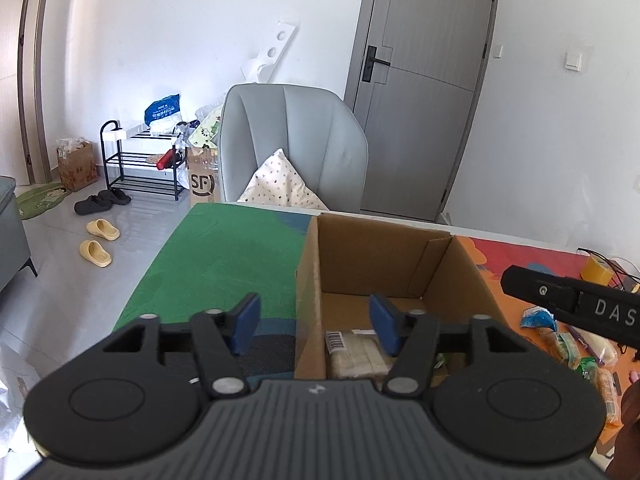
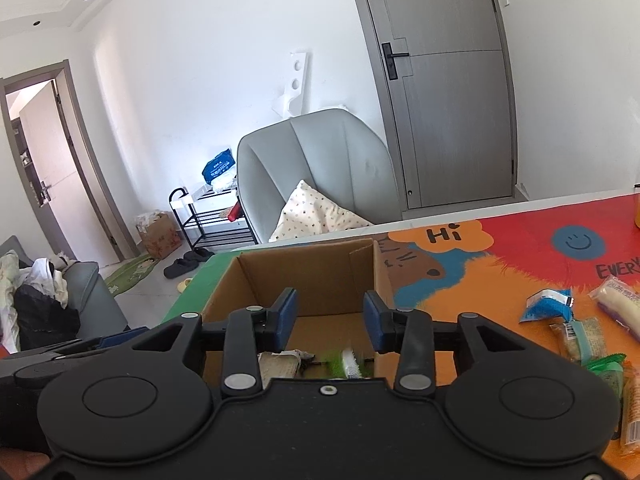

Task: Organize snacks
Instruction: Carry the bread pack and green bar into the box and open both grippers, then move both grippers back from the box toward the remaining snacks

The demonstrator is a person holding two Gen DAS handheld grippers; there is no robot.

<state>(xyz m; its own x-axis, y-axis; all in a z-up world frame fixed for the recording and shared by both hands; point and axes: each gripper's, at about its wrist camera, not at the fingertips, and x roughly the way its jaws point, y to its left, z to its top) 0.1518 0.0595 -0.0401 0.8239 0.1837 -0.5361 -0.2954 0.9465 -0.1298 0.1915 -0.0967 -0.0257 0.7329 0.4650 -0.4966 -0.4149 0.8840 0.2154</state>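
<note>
An open cardboard box [image 1: 360, 252] stands on the colourful table mat; it also shows in the right wrist view [image 2: 304, 276]. Inside lie a pale wrapped snack with a barcode [image 1: 352, 350] and a blurred green packet [image 2: 346, 360]. My left gripper [image 1: 316, 326] is open and empty, straddling the box's left wall. My right gripper [image 2: 330, 320] is open and empty above the box's near right part. Loose snacks lie right of the box: a blue packet [image 2: 546, 305], a white roll [image 2: 618, 306] and green packets [image 2: 608, 368].
A grey armchair [image 1: 296, 140] with a dotted cushion stands behind the table. A yellow tape roll [image 1: 596, 270] and cables sit at the table's far right. The mat's green part [image 1: 232, 256] lies left of the box. A shoe rack and slippers are on the floor.
</note>
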